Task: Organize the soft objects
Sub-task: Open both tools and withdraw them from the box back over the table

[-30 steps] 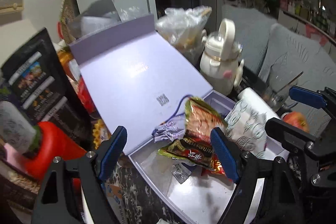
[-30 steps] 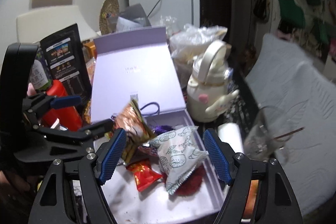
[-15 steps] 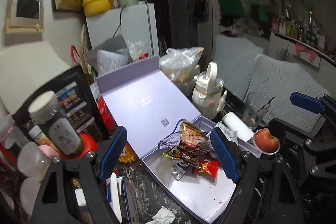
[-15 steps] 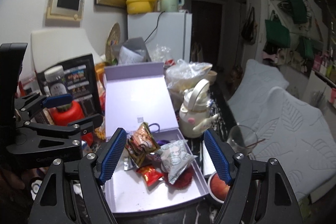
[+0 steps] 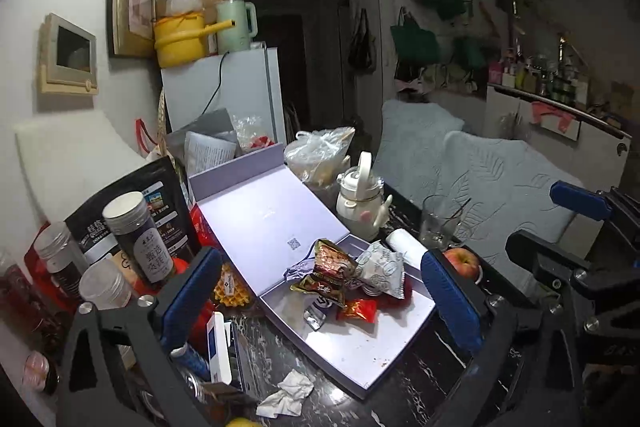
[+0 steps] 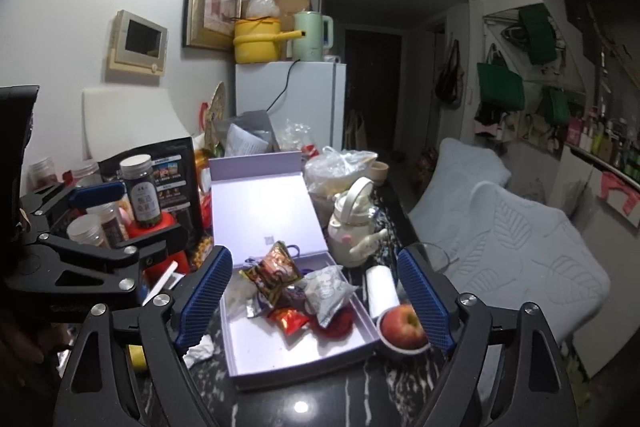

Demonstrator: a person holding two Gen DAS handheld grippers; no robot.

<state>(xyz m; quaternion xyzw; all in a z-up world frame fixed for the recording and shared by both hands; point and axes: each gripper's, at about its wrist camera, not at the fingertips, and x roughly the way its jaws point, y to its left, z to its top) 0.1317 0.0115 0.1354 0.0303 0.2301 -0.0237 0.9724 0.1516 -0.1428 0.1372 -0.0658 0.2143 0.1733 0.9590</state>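
Well, both grippers' jaws just opened wide, empty, snack packets (image 6: 296,287) in box (image 6: 304,359) below.

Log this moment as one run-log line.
left claw: open, empty, jaws just widened | right claw: open, empty, jaws just widened | snack packets: piled in lavender box, lid up | both claws above box

The right gripper (image 6: 314,301), black with blue ribbed pads, had just been opening, nothing between its jaws. Beyond them lay the open lilac cardboard box (image 6: 280,357), lid propped back, holding a brown-orange snack packet (image 6: 276,273), a white patterned pouch (image 6: 326,291) and a small red wrapper (image 6: 290,320). Near the right finger sat a red apple (image 6: 401,325). The black left gripper (image 6: 86,231) stood off to the left.
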